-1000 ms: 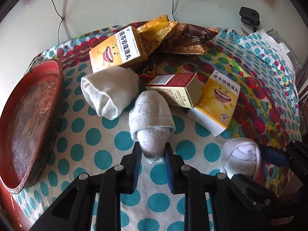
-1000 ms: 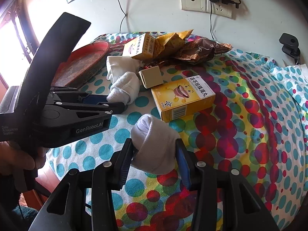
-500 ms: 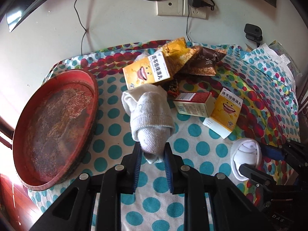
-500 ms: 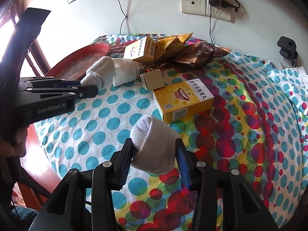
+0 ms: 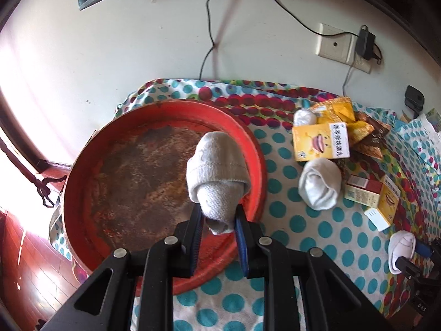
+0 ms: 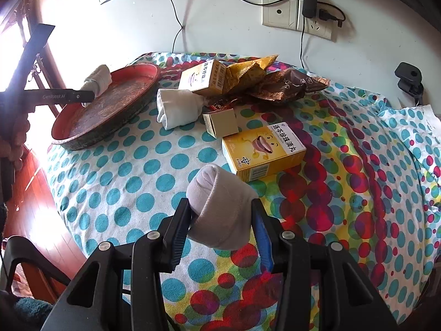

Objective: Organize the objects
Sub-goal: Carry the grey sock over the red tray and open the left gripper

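Observation:
My left gripper (image 5: pixel 217 220) is shut on a rolled grey sock (image 5: pixel 217 176) and holds it above the right part of the round red tray (image 5: pixel 115 182). In the right wrist view the same sock (image 6: pixel 97 81) hangs over the tray (image 6: pixel 110 110). My right gripper (image 6: pixel 220 226) is shut on a rolled white sock (image 6: pixel 220 207) low over the dotted cloth. Another rolled white sock (image 6: pixel 179 107) lies on the cloth beside the tray; it also shows in the left wrist view (image 5: pixel 319 183).
Two yellow medicine boxes (image 6: pixel 263 149) (image 6: pixel 204 77), a small tan box (image 6: pixel 222 122) and brown and yellow snack packets (image 6: pixel 284 85) lie on the dotted cloth (image 6: pixel 137 171). The wall with sockets (image 6: pixel 295 16) and cables stands behind. Wood floor lies left of the table edge.
My left gripper has lifted the grey sock off the cloth and carried it left, over the red tray. My right gripper stays in place with the white sock.

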Demonstrator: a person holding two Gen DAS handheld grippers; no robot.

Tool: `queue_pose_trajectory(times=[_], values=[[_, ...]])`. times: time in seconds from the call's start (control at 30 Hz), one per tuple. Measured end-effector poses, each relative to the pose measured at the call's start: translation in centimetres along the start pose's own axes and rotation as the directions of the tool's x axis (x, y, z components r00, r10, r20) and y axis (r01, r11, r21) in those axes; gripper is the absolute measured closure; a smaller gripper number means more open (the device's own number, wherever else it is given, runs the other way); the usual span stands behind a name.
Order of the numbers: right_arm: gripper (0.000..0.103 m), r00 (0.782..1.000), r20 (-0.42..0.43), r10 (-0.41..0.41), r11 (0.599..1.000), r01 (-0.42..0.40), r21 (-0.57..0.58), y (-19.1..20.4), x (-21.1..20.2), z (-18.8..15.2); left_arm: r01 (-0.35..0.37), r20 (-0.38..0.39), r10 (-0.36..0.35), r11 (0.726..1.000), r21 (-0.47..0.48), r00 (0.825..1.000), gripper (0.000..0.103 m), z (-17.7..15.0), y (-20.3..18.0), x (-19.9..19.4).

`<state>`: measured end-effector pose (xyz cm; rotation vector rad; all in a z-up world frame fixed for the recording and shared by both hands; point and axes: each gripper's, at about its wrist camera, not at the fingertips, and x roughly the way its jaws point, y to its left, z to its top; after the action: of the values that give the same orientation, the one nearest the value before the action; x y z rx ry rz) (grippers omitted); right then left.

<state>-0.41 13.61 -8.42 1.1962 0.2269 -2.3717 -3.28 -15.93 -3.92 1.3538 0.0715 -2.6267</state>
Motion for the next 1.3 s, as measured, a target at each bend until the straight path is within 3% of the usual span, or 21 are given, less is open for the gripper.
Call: queue_pose_trajectory(times=[0.33,0.67,0.77,1.07,1.3], values=[[0.061,1.000,-0.003,-0.021,1.000,0.021,-0.021,0.6,0.1,0.6,-0.064,-0.060,0.059,0.995,-0.077,0.996,0.081,1.9,6.8,4.5],[0.061,0.999,-0.014,-0.033,0.999,0.033,-0.035,0.9,0.5,1.1,-0.084,-0.100,0.073,0.991,-0.102,0.992,0.080,3.2,10.4,8.6],[0.061,0.999,-0.021,-0.037,0.999,0.036,-0.035,0.9,0.9,1.2,-0.057,-0.105,0.046,0.993,-0.106,0.993,0.079,3.9,11.1,9.3],[0.061,0.999,-0.031,-0.043,0.998,0.041,-0.041,1.3,1.5,1.5,-0.063,-0.101,0.056,0.996,-0.066,0.993,0.078,5.8,11.6,10.9],[0.061,0.998,-0.047,-0.045,0.998,0.043,-0.042,2.0,2.2,1.7,-0.050,-0.086,0.044,0.997,-0.064,0.995,0.076,5.0,11.1,10.0]])
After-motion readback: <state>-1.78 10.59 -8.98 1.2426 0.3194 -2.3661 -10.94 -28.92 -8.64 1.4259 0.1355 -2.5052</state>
